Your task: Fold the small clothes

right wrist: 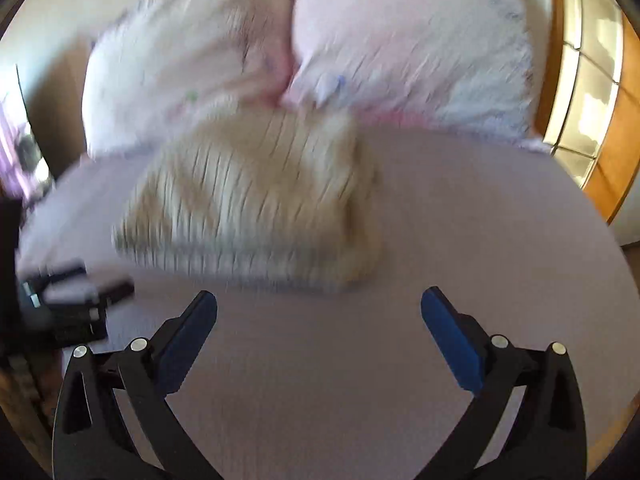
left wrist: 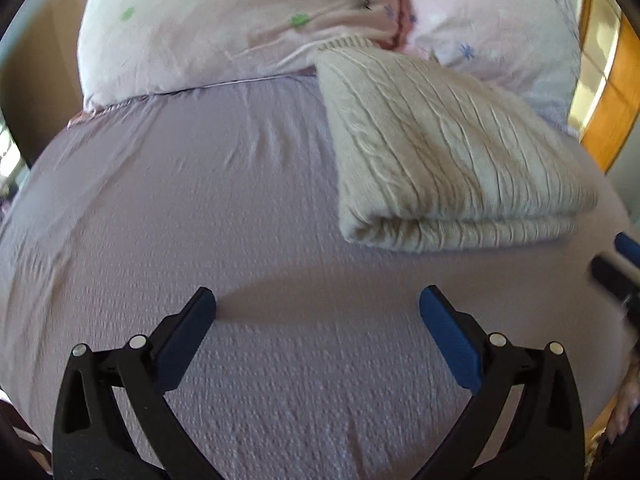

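Note:
A cream cable-knit sweater (left wrist: 448, 152) lies folded into a thick rectangle on the lilac bed sheet (left wrist: 200, 220), its far edge against the pillows. It also shows, blurred, in the right wrist view (right wrist: 256, 204). My left gripper (left wrist: 318, 304) is open and empty, above the sheet, in front and left of the sweater. My right gripper (right wrist: 319, 306) is open and empty, just in front of the sweater's near fold. The right gripper shows at the right edge of the left wrist view (left wrist: 618, 268). The left gripper shows blurred at the left of the right wrist view (right wrist: 68, 300).
Two pale pink flowered pillows (left wrist: 240, 20) lie across the head of the bed behind the sweater, also in the right wrist view (right wrist: 400, 48). A wooden-framed door or wardrobe (right wrist: 600, 120) stands to the right. The bed edge curves away on both sides.

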`<action>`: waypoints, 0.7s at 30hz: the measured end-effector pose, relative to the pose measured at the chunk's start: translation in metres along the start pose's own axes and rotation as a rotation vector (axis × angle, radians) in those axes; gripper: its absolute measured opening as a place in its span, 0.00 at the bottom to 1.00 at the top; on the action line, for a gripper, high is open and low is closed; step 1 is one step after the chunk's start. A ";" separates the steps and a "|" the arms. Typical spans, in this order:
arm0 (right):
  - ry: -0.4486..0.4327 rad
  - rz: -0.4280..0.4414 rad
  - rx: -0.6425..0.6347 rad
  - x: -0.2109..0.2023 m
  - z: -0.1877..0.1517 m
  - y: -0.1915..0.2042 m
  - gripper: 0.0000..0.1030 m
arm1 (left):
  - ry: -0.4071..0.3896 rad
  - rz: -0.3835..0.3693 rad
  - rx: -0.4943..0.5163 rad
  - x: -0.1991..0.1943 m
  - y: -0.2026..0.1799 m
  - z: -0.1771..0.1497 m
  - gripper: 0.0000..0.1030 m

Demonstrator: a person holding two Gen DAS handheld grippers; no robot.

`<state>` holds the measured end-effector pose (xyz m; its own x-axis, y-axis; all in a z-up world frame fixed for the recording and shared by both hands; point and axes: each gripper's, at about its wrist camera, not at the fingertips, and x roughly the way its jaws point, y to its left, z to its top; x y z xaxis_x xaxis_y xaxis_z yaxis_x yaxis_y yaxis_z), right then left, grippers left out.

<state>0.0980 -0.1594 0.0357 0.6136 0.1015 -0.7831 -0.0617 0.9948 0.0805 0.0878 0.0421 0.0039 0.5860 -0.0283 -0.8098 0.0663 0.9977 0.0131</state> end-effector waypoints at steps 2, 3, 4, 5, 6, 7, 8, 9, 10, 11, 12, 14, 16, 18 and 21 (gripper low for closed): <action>0.041 -0.022 -0.010 0.015 -0.010 0.004 0.99 | 0.000 -0.004 0.008 0.001 -0.001 0.000 0.98; 0.059 -0.041 -0.014 0.019 -0.012 0.005 0.99 | -0.001 -0.004 0.006 0.001 0.000 0.000 0.98; 0.074 -0.051 -0.019 0.021 -0.015 0.007 0.99 | -0.002 -0.004 0.007 0.002 0.001 0.000 0.98; 0.084 -0.043 -0.019 0.023 -0.014 0.006 0.99 | -0.002 -0.005 0.008 0.002 0.001 -0.001 0.98; 0.085 -0.045 -0.012 0.023 -0.013 0.004 0.99 | -0.003 -0.006 0.009 0.002 0.001 -0.001 0.98; 0.082 -0.049 -0.006 0.020 -0.018 0.002 0.99 | -0.004 -0.006 0.009 0.002 0.001 -0.001 0.98; 0.078 -0.055 0.003 0.019 -0.019 0.000 0.99 | -0.004 -0.007 0.011 0.002 0.002 -0.001 0.98; 0.077 -0.059 0.003 0.019 -0.020 -0.001 0.99 | -0.004 -0.007 0.011 0.002 0.002 -0.001 0.98; 0.076 -0.060 0.006 0.020 -0.018 0.001 0.99 | -0.004 -0.005 0.010 0.002 0.001 -0.001 0.98; 0.075 -0.061 0.006 0.020 -0.019 0.002 0.99 | -0.004 -0.005 0.011 0.002 0.001 -0.001 0.98; 0.076 -0.062 0.006 0.022 -0.019 0.003 0.99 | -0.004 -0.007 0.012 0.002 0.001 -0.001 0.98; 0.076 -0.060 0.004 0.021 -0.019 0.003 0.99 | -0.004 -0.005 0.011 0.002 0.002 -0.001 0.98; 0.076 -0.060 0.003 0.021 -0.020 0.004 0.99 | -0.004 -0.004 0.008 0.002 0.002 -0.001 0.98; 0.076 -0.060 0.003 0.023 -0.019 0.003 0.99 | -0.005 -0.002 0.007 0.001 0.002 0.000 0.98; 0.076 -0.061 0.004 0.023 -0.019 0.003 0.99 | -0.004 -0.003 0.008 0.002 0.002 0.000 0.98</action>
<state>0.0969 -0.1539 0.0066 0.5544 0.0408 -0.8312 -0.0230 0.9992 0.0337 0.0889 0.0438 0.0025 0.5893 -0.0316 -0.8073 0.0747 0.9971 0.0155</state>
